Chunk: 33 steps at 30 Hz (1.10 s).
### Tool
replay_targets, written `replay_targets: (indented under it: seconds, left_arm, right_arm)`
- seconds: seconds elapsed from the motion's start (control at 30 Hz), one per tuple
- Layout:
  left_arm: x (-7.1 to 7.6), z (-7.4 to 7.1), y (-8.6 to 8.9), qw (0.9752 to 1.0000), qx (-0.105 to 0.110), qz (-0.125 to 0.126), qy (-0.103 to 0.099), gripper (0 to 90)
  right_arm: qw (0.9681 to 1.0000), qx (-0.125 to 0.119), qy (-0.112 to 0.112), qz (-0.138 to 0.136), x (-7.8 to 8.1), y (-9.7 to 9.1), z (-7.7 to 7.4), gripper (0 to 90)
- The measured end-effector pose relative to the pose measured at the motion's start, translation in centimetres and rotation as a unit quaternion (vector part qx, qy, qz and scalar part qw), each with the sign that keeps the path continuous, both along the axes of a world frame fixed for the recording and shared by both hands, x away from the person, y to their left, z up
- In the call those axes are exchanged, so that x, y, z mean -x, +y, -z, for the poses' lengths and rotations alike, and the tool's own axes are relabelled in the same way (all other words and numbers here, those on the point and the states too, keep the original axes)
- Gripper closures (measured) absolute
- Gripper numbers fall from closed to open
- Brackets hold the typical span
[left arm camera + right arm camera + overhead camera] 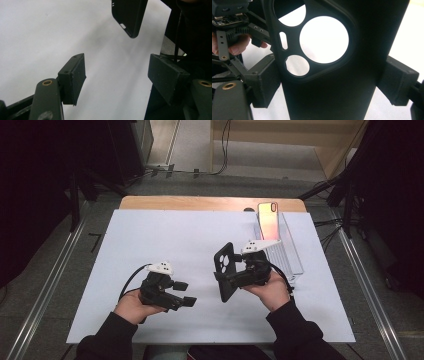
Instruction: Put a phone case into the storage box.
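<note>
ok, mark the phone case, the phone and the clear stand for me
phone case [226,270], high view, middle of its back, below the camera cutout.
phone [268,222], high view, centre of its shiny back.
clear stand [292,255], high view, right side wall.

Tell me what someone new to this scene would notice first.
The eye goes first to the black phone case, held upright above the white table cover with the right tongs clamped across its width; light shines through its camera cutouts in the right gripper view. Next comes the pink phone leaning in a clear stand at the far right. The left tongs hang open and empty nearby.
</note>
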<state>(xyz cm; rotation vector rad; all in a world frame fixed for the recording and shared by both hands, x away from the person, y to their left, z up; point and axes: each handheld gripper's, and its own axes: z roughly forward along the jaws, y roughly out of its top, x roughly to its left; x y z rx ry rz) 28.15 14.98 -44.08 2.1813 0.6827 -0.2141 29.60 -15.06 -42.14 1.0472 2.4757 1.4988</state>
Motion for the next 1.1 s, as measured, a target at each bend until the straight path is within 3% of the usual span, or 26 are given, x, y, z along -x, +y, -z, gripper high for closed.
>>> replay_targets:
  seconds: [0.63, 1.1]
  left_arm:
    - [0.7, 1.5, 2.5, 0.9997, -0.015, -0.017, -0.006, 30.6]
    - [1.1, 1.7, 4.7, 0.9972, -0.025, -0.07, -0.007, 30.6]
  right_arm:
    - [0.9998, 0.0, 0.017, -0.004, 0.0, -0.8, -0.6, 12.6]
    - [0.9998, 0.004, 0.018, 0.011, 0.0, -1.5, -1.0, 12.6]
